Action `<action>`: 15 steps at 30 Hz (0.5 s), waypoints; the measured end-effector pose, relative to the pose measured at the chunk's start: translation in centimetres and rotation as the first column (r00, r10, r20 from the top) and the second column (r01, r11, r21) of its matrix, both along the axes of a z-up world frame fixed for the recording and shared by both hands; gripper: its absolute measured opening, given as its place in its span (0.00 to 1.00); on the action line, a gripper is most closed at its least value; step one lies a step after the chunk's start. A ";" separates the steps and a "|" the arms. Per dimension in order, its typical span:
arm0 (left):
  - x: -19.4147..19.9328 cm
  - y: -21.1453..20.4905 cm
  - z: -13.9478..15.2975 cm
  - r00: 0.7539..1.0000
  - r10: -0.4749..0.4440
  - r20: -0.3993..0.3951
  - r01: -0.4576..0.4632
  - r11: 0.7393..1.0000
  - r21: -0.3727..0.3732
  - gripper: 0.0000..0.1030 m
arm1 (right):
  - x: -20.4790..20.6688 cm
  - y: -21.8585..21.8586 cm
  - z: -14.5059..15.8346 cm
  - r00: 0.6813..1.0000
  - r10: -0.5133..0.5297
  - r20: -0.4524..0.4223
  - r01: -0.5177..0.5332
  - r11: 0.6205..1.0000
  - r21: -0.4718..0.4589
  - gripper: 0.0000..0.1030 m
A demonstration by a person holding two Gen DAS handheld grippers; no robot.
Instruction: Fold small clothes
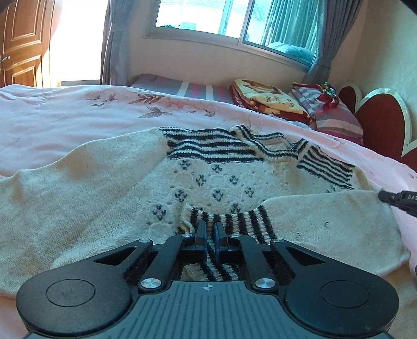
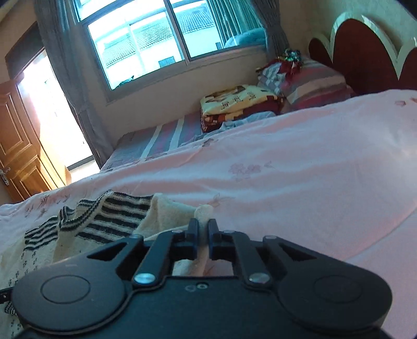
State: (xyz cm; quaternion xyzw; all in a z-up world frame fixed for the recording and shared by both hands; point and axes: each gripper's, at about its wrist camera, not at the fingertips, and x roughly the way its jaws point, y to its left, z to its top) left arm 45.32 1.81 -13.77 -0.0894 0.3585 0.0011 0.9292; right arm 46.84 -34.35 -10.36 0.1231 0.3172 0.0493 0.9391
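Note:
A small cream knitted sweater (image 1: 104, 187) with black stripes and flower dots lies spread on the pink bedspread (image 1: 65, 114). Its right sleeve (image 1: 325, 224) is folded across the body. My left gripper (image 1: 210, 228) is shut on the striped cuff (image 1: 234, 221) of that sleeve, low over the sweater. My right gripper (image 2: 202, 224) is shut on a cream fold of the sweater (image 2: 202, 211) at its right shoulder edge; its tip shows in the left wrist view (image 1: 385, 196). The striped shoulder (image 2: 114, 211) lies to its left.
Folded blankets (image 1: 263, 97) and a striped pillow (image 1: 336, 117) sit at the head of the bed by the red heart headboard (image 1: 380, 117). A window (image 1: 234, 20) and curtains stand behind. A wooden door (image 1: 20, 41) is at far left.

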 end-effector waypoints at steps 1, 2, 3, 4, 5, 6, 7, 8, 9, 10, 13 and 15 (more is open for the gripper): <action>0.0 0.0 0.0 1.000 0.000 0.001 0.000 1.000 0.004 0.08 | 0.3 0.1 -0.7 1.000 0.000 -0.011 0.000 1.000 -0.003 0.09; 0.0 -0.1 0.0 1.000 -0.002 0.001 0.002 1.000 0.007 0.08 | 0.3 0.0 -0.7 1.000 0.000 -0.008 0.000 1.000 0.001 0.09; -0.1 -0.1 0.1 1.000 -0.004 0.001 0.004 1.000 0.010 0.08 | 0.5 0.0 -0.5 1.000 0.002 -0.015 -0.002 1.000 -0.002 0.09; -0.1 -0.1 0.0 1.000 -0.006 0.003 0.005 1.000 0.013 0.08 | 0.6 0.0 -0.4 1.000 0.005 -0.022 -0.006 1.000 -0.009 0.10; -0.1 -0.2 0.0 1.000 -0.010 0.006 0.010 1.000 0.022 0.08 | 0.6 0.0 0.1 1.000 0.001 -0.022 -0.001 1.000 -0.028 0.17; -0.1 -0.3 0.1 1.000 -0.014 0.007 0.014 0.999 0.033 0.08 | 0.2 0.0 0.6 1.000 -0.013 -0.007 0.013 0.999 -0.049 0.23; -0.1 -0.4 0.1 1.000 -0.017 0.007 0.017 0.999 0.044 0.08 | -0.6 0.3 1.3 0.999 -0.019 0.036 0.022 0.997 -0.069 0.29; -0.1 -0.5 0.1 1.000 -0.018 0.008 0.018 0.999 0.051 0.08 | -1.1 0.4 1.6 0.998 -0.008 0.065 0.013 0.997 -0.071 0.29; -0.1 -0.6 0.1 1.000 -0.016 0.009 0.016 0.998 0.053 0.08 | -1.5 0.6 1.8 0.997 0.006 0.075 0.000 0.997 -0.075 0.29; -0.2 -0.6 0.1 1.000 -0.013 0.009 0.012 0.999 0.052 0.08 | -1.7 1.0 1.7 0.997 0.030 0.068 -0.024 0.996 -0.087 0.28; -0.2 -0.6 0.1 1.000 -0.007 0.011 0.007 0.999 0.053 0.08 | -1.1 2.0 0.0 0.997 0.075 -0.013 -0.076 0.988 -0.134 0.24; -0.3 -0.6 0.1 1.000 -0.008 0.011 0.008 0.999 0.054 0.08 | -1.2 1.8 -0.1 0.998 0.060 -0.011 -0.061 0.991 -0.122 0.26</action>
